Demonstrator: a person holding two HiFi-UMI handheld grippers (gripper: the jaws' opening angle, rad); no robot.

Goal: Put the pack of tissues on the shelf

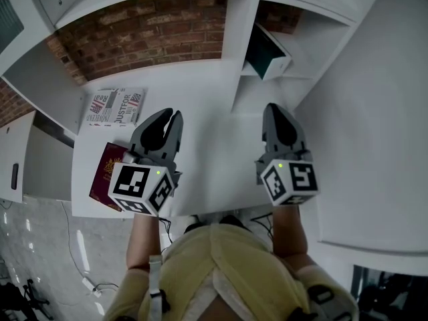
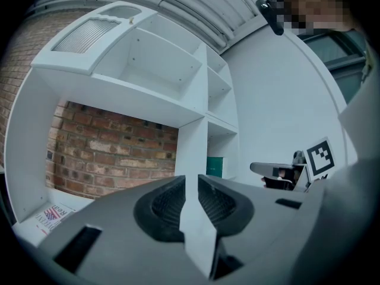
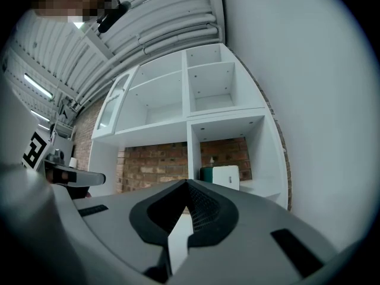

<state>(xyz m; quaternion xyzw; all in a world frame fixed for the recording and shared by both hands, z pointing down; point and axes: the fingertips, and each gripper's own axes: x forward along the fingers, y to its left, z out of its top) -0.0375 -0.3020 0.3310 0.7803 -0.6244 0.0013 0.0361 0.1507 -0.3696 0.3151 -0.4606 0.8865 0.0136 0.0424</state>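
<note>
Green-and-white pack of tissues point(image 1: 269, 54) sits inside the shelf point(image 1: 242, 45); left tool point(image 1: 172, 114) and right tool point(image 1: 274, 109) hover clenched, empty. Task looks done; next, just draw back.

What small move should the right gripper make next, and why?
Probably only draw the right gripper back a little. The pack of tissues already stands in the right shelf compartment, and both this gripper and the left gripper are shut and empty.

Shelf unit point(image 1: 207, 112) smooth matt white board; brick wall point(image 1: 154, 32) rough, matt
</note>
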